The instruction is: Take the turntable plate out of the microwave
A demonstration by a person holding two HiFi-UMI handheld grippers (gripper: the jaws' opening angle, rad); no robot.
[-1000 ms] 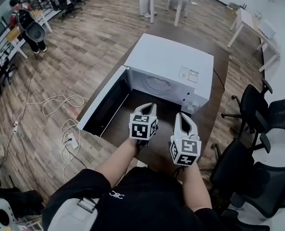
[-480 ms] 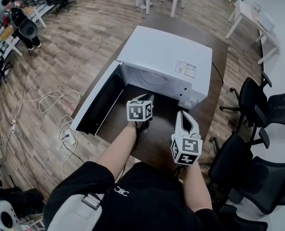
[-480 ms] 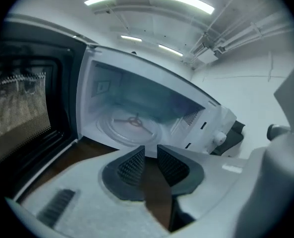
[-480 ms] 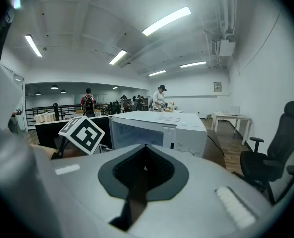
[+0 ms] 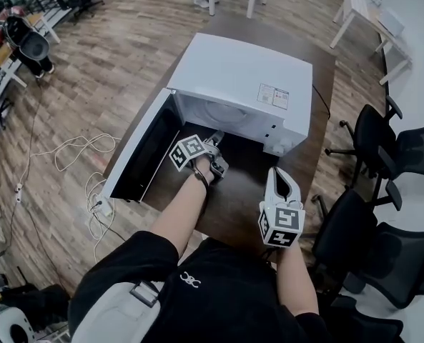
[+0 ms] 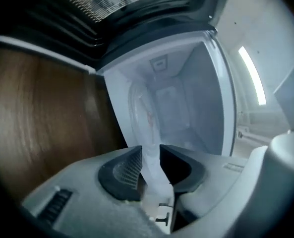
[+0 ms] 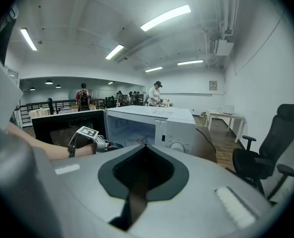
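A white microwave point(image 5: 240, 77) sits on a dark brown table point(image 5: 244, 191). Its door point(image 5: 144, 148) hangs wide open on the left side. The person stands at the near edge of the table with a gripper in each hand.

The left gripper point(image 5: 215, 140) is right at the mouth of the microwave and points into it. Its jaws are opening, with a small gap between them. Nothing is between them; only the inside of the microwave shows through the gap.

The turntable plate point(image 6: 141, 110) is inside the microwave, on its floor. It looks like a pale round glass disc, though the picture there is foggy, so its edge is hard to make out. The left gripper is near it and does not touch it.

The right gripper point(image 5: 279, 171) is nearer to the person, on the right, over the table in front of the microwave's knobs. Its jaws are together and it holds nothing.

Black office chairs point(image 5: 383, 148) stand to the right of the table. White cables point(image 5: 83, 148) lie on the wood floor on the left.
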